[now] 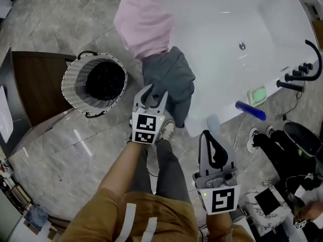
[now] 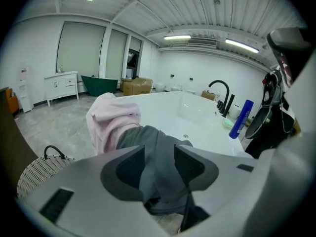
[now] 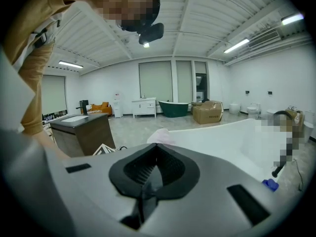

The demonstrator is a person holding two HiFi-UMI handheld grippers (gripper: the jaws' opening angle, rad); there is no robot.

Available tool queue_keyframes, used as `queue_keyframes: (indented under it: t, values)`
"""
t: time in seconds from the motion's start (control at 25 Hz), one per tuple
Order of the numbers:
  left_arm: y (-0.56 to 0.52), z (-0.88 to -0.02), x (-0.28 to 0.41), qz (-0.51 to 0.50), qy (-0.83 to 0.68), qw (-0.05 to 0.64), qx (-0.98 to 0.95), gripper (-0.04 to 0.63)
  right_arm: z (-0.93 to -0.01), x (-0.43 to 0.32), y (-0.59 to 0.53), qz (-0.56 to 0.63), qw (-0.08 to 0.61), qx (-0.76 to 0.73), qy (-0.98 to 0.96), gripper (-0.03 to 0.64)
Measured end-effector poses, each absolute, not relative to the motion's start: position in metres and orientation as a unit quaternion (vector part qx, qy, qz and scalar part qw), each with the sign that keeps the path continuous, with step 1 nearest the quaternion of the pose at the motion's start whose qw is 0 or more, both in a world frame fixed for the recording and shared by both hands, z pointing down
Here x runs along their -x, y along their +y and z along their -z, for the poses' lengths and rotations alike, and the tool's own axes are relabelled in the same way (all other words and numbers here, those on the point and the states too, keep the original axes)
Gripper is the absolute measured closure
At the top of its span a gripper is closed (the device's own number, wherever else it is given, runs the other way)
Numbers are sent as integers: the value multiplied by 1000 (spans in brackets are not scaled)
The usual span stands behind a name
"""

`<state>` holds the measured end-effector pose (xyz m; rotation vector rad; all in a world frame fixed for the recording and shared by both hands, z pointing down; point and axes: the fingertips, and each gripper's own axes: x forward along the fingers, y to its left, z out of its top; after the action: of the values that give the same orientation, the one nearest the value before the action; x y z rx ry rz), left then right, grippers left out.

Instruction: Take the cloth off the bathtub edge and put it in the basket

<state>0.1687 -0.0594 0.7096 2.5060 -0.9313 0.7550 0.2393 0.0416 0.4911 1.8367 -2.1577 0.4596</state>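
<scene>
White bathtub (image 1: 237, 14) fills the space ahead and to the right of both grippers. Dark brown cabinet (image 1: 38, 84) is far out to the left of the left gripper (image 1: 154, 96). Woven basket (image 1: 68, 84), white with a dark inside, stands on the floor just left of the left gripper, between it and the cabinet. Nothing to make out in it.

Pink cloth (image 1: 144, 21) is draped over the tub edge, straight ahead of the left gripper and beyond the gray one. Gray cloth (image 1: 169, 77) hangs over the same edge, touching the pink cloth, right at the left gripper's tips. Part of it hangs down the outside of the tub.

Left gripper: jaws apart, a fold of the gray cloth running through the gap between the pads. Reads as loose, not pinched. Cloth is on the tub edge, not in the basket.

Right gripper (image 1: 212, 145): jaws together, nothing between them, held low and back, to the right of the left gripper, just short of the tub rim.

Black faucet (image 1: 302, 73) is on the tub rim, far right of the right gripper. Blue bottle (image 1: 251, 110) lies on the rim ahead-right of the right gripper. Green soap (image 1: 259, 95) sits just beyond the bottle.
</scene>
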Motion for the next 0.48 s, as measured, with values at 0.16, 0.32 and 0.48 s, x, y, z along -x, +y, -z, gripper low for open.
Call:
queue_keyframes:
  t: [0.16, 0.32, 0.48]
  values:
    - [-60, -727, -175, -270, -325, 186, -887, 362, -504, -242, 40, -162, 139, -628, -749, 612]
    - [-64, -746, -177, -267, -332, 209, -880, 241, -517, -241, 40, -171, 142, -621, -752, 612]
    - [-69, -762, -178, -259, -340, 250, -869, 163, -524, -245, 38, -177, 145, -618, -752, 612]
